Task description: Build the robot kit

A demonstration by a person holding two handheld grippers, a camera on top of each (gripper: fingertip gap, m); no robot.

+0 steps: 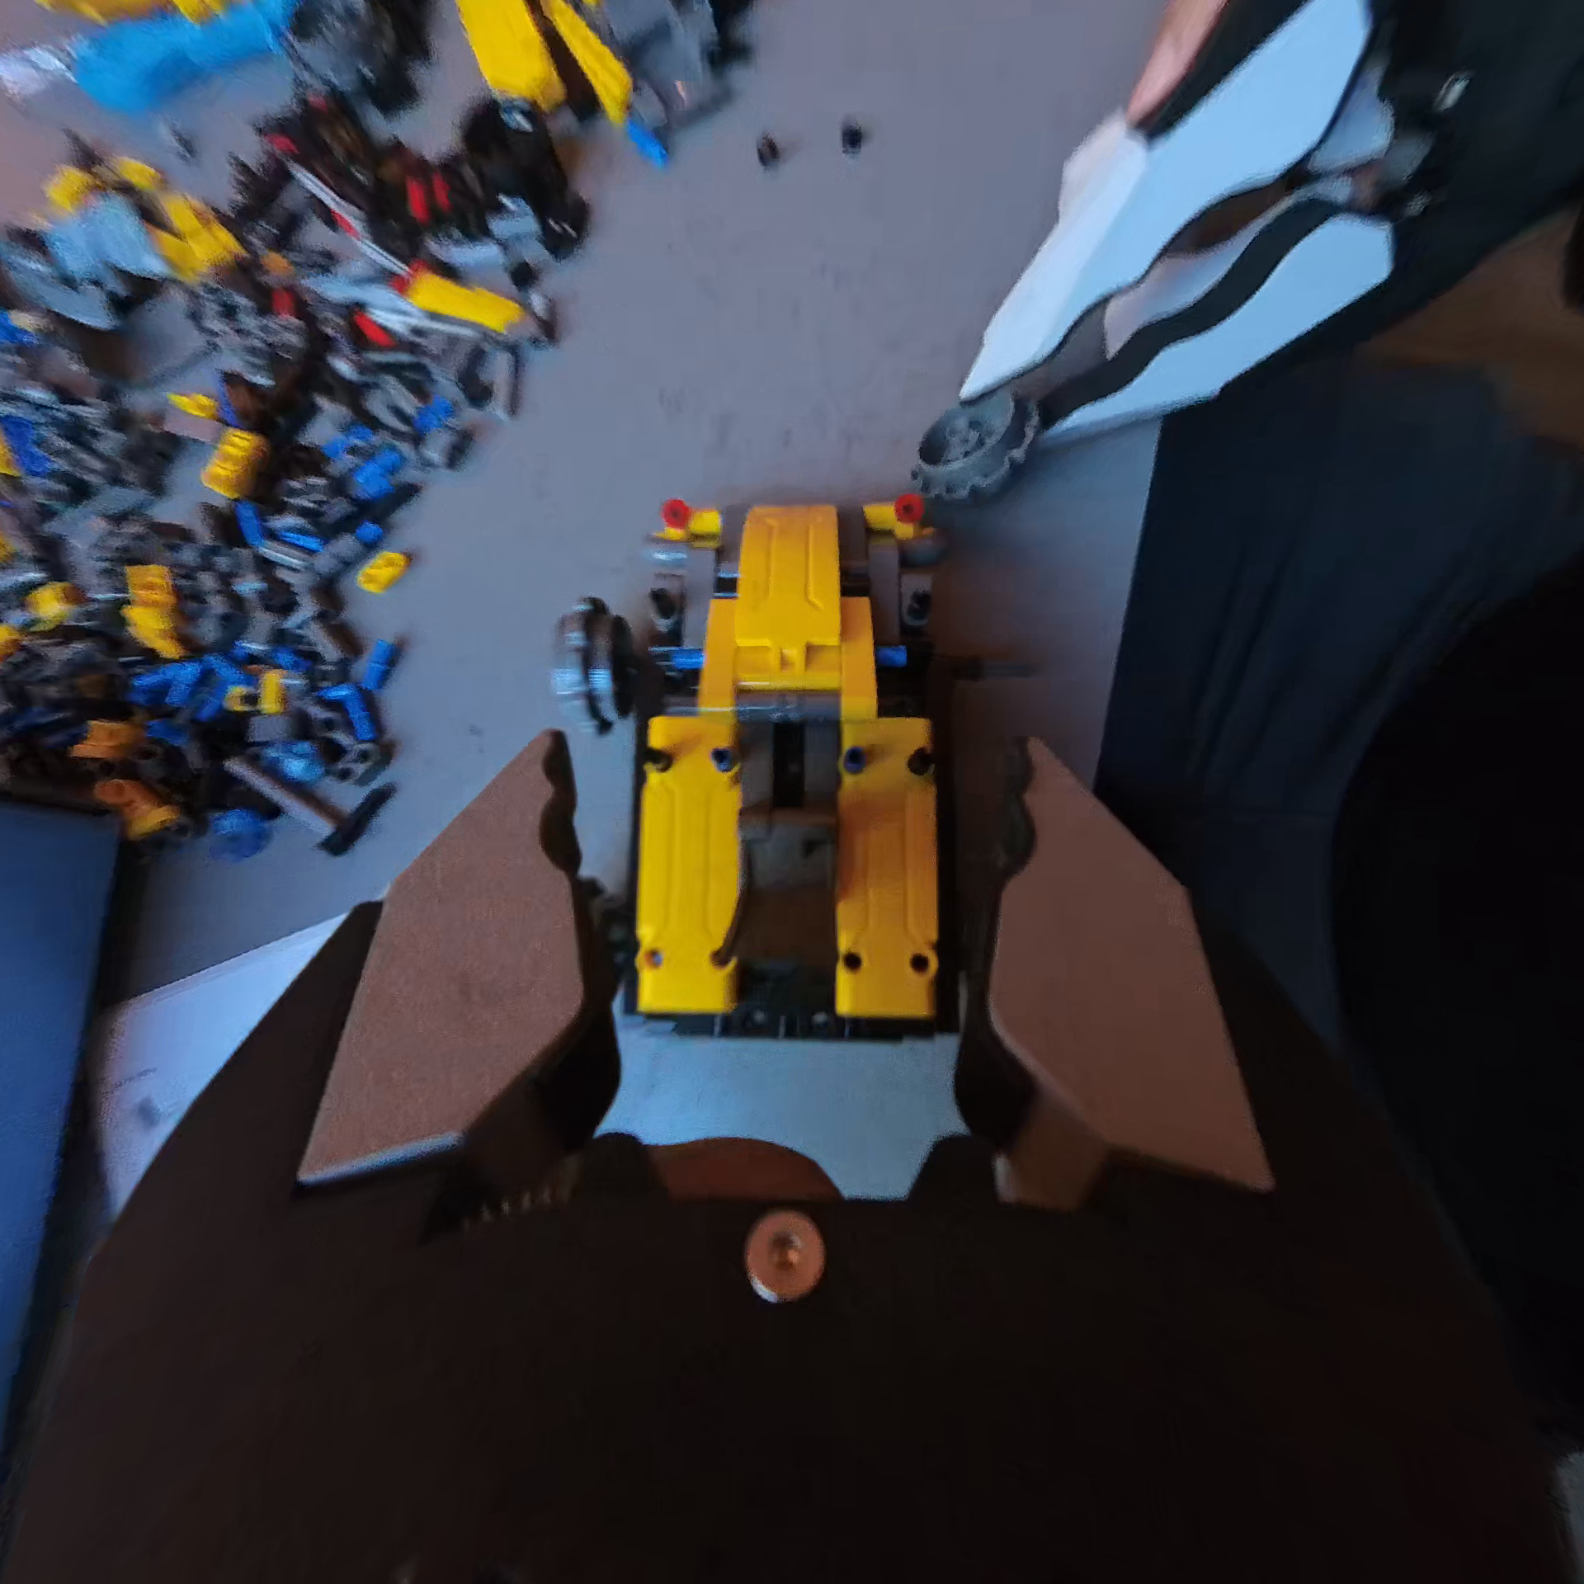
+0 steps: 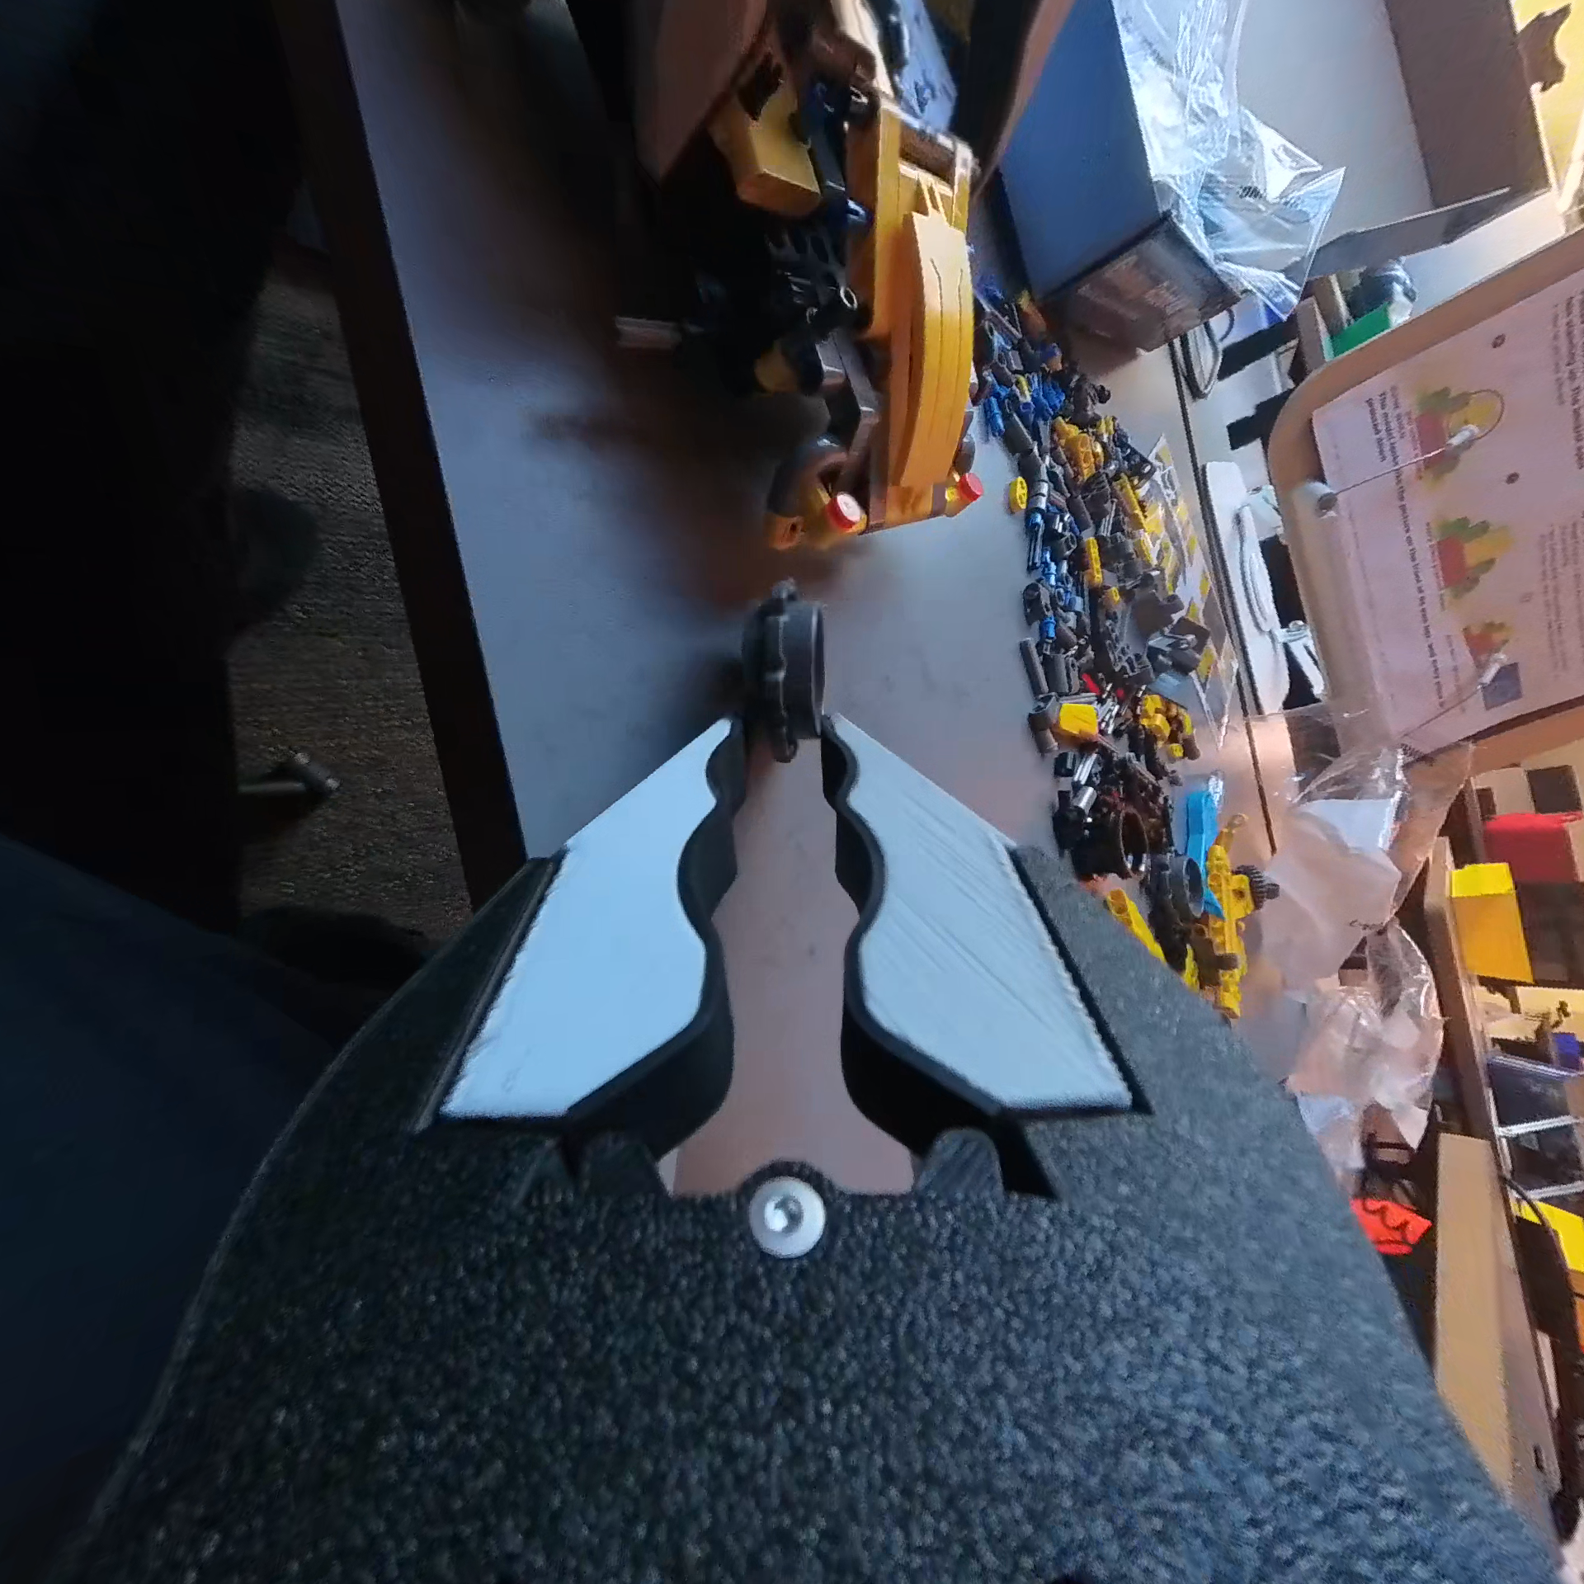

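A yellow and black brick-built vehicle (image 1: 784,771) lies on the grey table (image 1: 771,343), with a wheel (image 1: 591,664) on its left side. My left gripper (image 1: 793,759) has brown fingers (image 1: 480,943) that clasp the vehicle's two sides. The vehicle also shows at the top of the right wrist view (image 2: 909,343). My right gripper (image 2: 780,737) has white fingers (image 2: 617,926) and is shut on a dark grey toothed wheel (image 2: 784,669). In the left wrist view the right gripper (image 1: 1003,411) holds that wheel (image 1: 973,454) just beyond the vehicle's front right corner.
A wide pile of loose blue, yellow and black parts (image 1: 214,514) covers the table's left side and also shows in the right wrist view (image 2: 1097,600). A blue box (image 2: 1097,171), plastic bags (image 2: 1337,900) and a printed sheet (image 2: 1457,514) stand beyond. The table edge (image 2: 429,514) runs close by. Spacing between my two grippers at the tips: around 12 cm.
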